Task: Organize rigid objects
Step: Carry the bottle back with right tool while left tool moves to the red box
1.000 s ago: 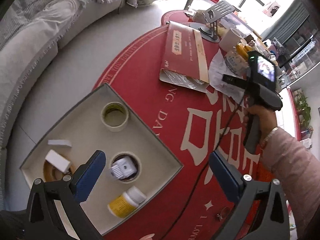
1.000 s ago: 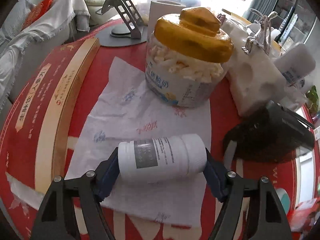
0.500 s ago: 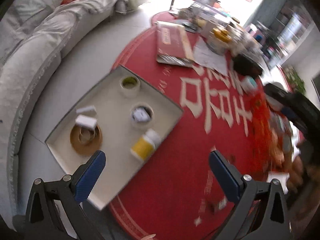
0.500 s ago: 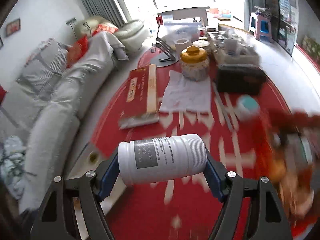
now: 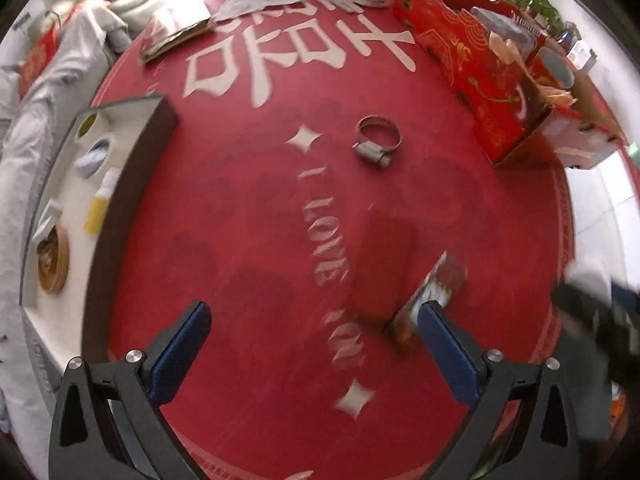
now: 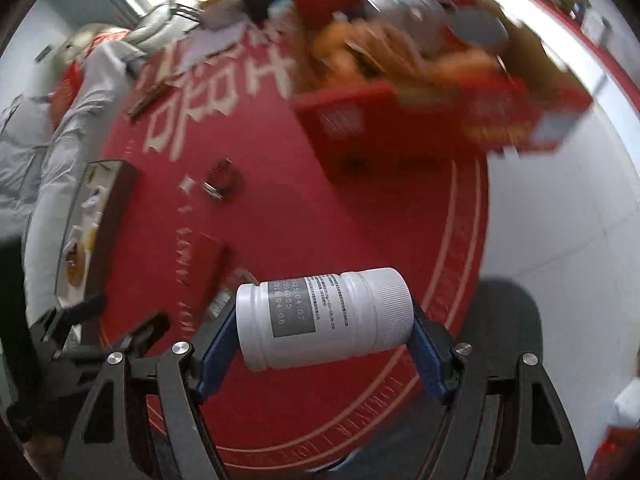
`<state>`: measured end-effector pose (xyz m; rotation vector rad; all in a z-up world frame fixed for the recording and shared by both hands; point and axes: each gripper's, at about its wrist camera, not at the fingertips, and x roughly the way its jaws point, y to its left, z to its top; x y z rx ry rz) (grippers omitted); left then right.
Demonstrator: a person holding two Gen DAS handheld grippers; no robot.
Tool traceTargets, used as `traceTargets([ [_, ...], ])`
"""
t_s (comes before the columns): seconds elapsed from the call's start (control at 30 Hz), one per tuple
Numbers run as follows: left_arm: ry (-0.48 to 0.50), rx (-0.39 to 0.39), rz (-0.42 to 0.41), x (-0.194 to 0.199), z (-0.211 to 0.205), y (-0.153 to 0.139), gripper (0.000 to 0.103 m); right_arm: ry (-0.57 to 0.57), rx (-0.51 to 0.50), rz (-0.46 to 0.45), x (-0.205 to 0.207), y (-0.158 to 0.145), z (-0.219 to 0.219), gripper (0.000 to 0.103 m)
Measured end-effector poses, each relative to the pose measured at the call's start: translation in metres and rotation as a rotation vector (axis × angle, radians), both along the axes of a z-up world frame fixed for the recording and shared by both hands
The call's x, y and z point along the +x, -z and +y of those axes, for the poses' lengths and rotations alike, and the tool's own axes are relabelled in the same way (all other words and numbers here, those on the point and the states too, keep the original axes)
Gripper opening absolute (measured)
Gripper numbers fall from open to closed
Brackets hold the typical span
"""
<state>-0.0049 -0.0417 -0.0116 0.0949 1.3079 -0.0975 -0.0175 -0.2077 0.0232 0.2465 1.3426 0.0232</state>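
One white bottle (image 6: 324, 316), lying sideways, clamped between my right tongs (image 6: 320, 332) above the red desk (image 6: 360, 220). My left tongs (image 5: 316, 344) gape wide, holding nothing. Tray (image 5: 132, 184) at desk's left edge; metal hose clamp (image 5: 378, 142) mid-desk.

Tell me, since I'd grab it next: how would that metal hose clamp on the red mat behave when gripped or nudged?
The hose clamp is a thin metal band, so probably stiff and light. Being a ring with a screw housing on one side, it would likely slide on the red mat rather than roll. Its smooth, narrow band may slip between the open left tool's pads.
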Motion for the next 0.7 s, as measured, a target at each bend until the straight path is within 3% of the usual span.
traceTargets([
  [0.1,-0.004,0.038,-0.031,0.017,-0.012,0.011,0.103,0.010,0.011,0.009,-0.011,0.007,-0.008,0.077],
  [0.2,0.001,0.060,-0.005,0.028,-0.009,0.030,0.103,0.010,0.018,0.000,-0.013,0.008,-0.010,0.077],
  [0.3,-0.028,0.027,-0.002,0.035,0.011,0.032,0.103,0.002,0.030,-0.004,-0.011,0.008,-0.005,0.077],
  [0.43,-0.091,0.071,-0.034,0.042,0.048,0.032,0.103,-0.024,0.030,0.002,-0.003,0.017,0.007,0.077],
  [0.57,-0.134,0.056,-0.008,0.041,0.071,0.033,0.103,-0.053,-0.039,0.006,0.013,0.030,0.019,0.077],
  [0.7,-0.147,0.056,-0.023,0.039,0.058,0.032,0.103,-0.040,-0.091,0.008,0.030,0.044,0.015,0.077],
])
